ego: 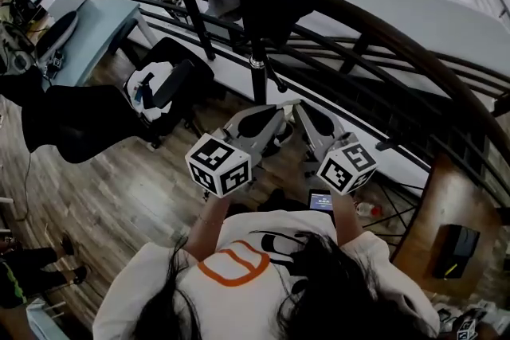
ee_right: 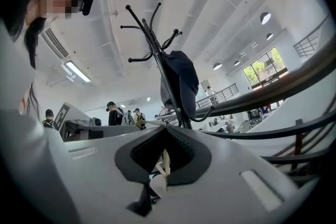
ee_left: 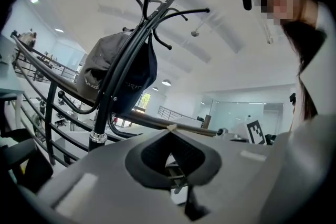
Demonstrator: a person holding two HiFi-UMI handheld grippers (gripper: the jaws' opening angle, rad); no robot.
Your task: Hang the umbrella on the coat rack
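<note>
Left gripper [ee_left: 169, 128] and right gripper [ee_right: 164, 127] are pointing, closed and empty (no umbrella visible), toward the upper-centre coat rack [ego: 257, 80].

No word or number can be read for certain. A short line of pale lettering crosses the dark blue fabric [ee_left: 139, 75] hanging on the coat rack [ee_left: 106, 113] (too small and tilted to spell out). The left cube [ego: 219, 165] and right cube [ego: 347, 167] bear only black-and-white square patterns, no letters.
</note>
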